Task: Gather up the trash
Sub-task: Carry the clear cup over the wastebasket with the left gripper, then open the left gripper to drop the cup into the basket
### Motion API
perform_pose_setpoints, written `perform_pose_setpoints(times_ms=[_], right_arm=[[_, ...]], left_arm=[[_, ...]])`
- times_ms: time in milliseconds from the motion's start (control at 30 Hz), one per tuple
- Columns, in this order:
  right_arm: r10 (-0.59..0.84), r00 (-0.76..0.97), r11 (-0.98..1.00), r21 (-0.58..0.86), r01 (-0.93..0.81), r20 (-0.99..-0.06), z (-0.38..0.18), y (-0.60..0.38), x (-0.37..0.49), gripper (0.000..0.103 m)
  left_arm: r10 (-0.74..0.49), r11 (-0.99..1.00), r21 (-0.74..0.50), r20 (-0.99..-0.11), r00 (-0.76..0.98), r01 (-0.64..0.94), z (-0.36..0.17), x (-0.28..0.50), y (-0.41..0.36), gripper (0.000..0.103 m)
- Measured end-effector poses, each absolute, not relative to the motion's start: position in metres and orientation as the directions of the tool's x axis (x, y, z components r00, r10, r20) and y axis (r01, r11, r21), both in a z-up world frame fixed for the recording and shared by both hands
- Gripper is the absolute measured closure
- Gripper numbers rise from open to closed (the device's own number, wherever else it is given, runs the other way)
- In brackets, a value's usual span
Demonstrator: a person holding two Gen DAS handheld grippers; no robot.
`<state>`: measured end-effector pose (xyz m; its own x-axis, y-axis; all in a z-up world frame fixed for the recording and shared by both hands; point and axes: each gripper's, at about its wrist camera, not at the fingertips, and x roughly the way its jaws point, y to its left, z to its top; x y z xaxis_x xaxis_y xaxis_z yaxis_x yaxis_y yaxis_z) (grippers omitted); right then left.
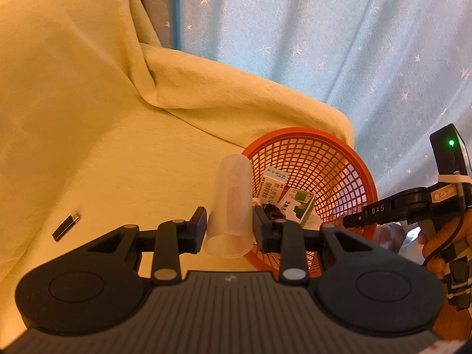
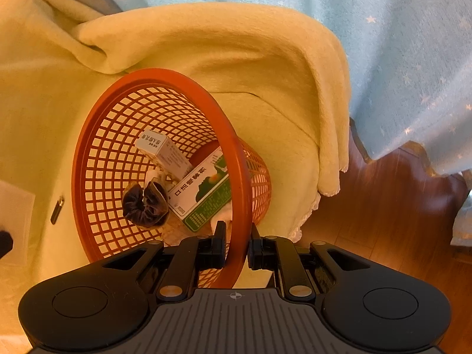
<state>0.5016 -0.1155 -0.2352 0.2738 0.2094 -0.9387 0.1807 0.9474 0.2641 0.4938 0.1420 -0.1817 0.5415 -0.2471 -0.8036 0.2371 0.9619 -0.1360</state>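
right, on my left wrist view the left claw (image 1: 229, 227) grips a clear plastic cup (image 1: 231, 203) just beside the orange basket (image 1: 358, 174), on the yellow blanket (image 1: 103, 135). on the right wrist view my right claw (image 2: 237, 243) pinches the basket's rim; two boxes (image 2: 203, 188) lie inside.

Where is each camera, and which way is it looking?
Left wrist: it sits on the left claw, looking forward at the clear plastic cup it grips, with the orange basket behind; a hand holding the right claw shows at right.
Right wrist: it sits on the right claw, looking into the basket whose rim it pinches.
Both see the basket, boxes and yellow blanket.
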Motion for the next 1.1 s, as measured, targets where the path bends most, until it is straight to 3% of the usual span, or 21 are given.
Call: perform_pose_setpoints(times_ms=[867,1000,1100], right_arm=[[0.198,0.280,0.955,0.250,0.163,-0.939,-0.234,-0.111,0.501,0.093],[0.199,0.276,0.956,0.248,0.155,-0.940,-0.234,-0.111,0.502,0.093],[0.197,0.275,0.958,0.244,0.151,-0.941,-0.234,-0.109,0.503,0.093]], left_arm=[[-0.332,0.922,-0.164,-0.802,0.496,0.351,-0.199,0.513,0.106,0.076],[-0.338,0.916,-0.160,-0.802,0.493,0.368,-0.199,0.514,0.103,0.062],[-0.326,0.922,-0.157,-0.808,0.490,0.354,-0.199,0.512,0.111,0.062]])
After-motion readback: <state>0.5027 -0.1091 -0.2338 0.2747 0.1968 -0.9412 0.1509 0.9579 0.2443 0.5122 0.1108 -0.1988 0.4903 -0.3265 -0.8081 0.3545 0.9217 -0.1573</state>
